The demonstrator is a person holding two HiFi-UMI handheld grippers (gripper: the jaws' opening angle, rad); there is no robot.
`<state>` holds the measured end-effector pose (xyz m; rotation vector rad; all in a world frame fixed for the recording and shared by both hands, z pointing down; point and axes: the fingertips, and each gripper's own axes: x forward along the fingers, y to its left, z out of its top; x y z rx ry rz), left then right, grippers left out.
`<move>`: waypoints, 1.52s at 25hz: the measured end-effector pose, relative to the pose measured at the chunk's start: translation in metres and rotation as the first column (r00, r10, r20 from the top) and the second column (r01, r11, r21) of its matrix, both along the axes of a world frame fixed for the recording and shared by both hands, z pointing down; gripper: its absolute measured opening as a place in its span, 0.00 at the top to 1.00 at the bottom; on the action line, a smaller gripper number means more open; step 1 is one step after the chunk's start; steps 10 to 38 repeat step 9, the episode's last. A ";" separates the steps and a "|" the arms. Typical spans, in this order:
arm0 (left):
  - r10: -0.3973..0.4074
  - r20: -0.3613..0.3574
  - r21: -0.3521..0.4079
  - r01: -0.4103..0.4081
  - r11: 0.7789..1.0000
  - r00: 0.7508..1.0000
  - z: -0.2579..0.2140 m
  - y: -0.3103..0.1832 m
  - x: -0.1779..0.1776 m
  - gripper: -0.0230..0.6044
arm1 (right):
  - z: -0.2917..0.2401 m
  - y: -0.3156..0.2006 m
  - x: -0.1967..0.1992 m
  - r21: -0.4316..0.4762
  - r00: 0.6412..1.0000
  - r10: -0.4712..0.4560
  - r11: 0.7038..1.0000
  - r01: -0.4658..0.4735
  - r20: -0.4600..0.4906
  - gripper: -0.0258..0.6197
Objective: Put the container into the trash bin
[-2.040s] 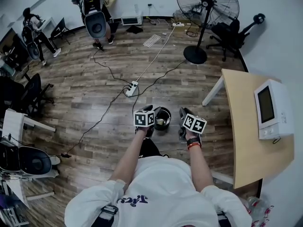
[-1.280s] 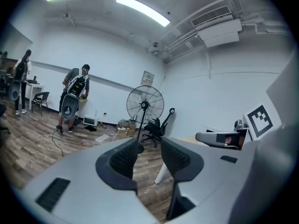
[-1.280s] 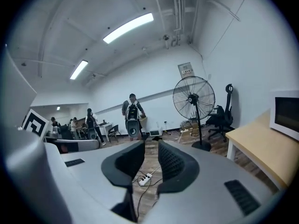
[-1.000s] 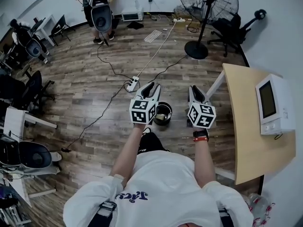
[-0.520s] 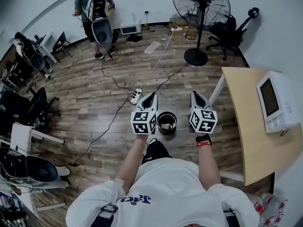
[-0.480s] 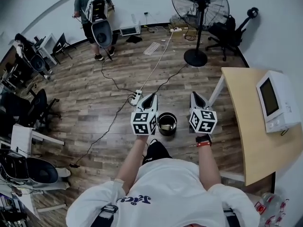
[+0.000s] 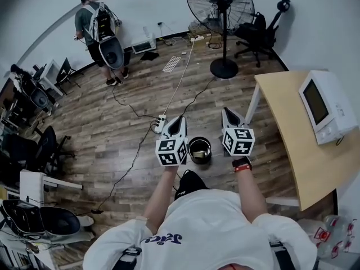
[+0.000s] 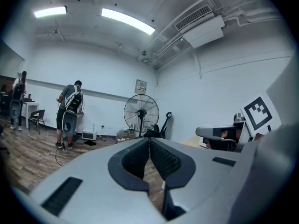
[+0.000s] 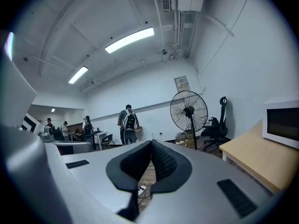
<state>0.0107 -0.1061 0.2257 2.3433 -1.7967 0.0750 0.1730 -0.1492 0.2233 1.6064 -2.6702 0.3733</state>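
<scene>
A small black trash bin (image 7: pixel 199 149) stands on the wooden floor in front of the person, with something pale inside it that I cannot make out. My left gripper (image 7: pixel 180 118) hangs above and just left of the bin, and my right gripper (image 7: pixel 225 111) hangs just right of it. Both point forward, roughly level, towards the far wall. In the left gripper view my left gripper (image 8: pixel 150 141) has its dark pads pressed together with nothing between them. My right gripper (image 9: pixel 150 143) is likewise shut and empty in the right gripper view. No container shows outside the bin.
A wooden table (image 7: pixel 284 134) carrying a white microwave (image 7: pixel 327 106) stands to the right. A standing fan (image 7: pixel 220 7) and an office chair (image 7: pixel 257 28) are at the back. A power strip (image 7: pixel 161 119) and cables cross the floor. A person with a backpack (image 7: pixel 97 30) stands far left.
Both grippers' jaws stood apart a second ago and are now closed. Two seconds ago the grippers were lower, right at the bin. The head view has tilted slightly.
</scene>
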 end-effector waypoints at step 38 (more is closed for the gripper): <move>0.172 -0.033 -0.331 -0.173 0.927 0.985 0.148 0.053 0.079 0.92 | 0.019 -0.031 0.023 -0.019 0.998 -0.050 0.999 0.050 -0.038 0.94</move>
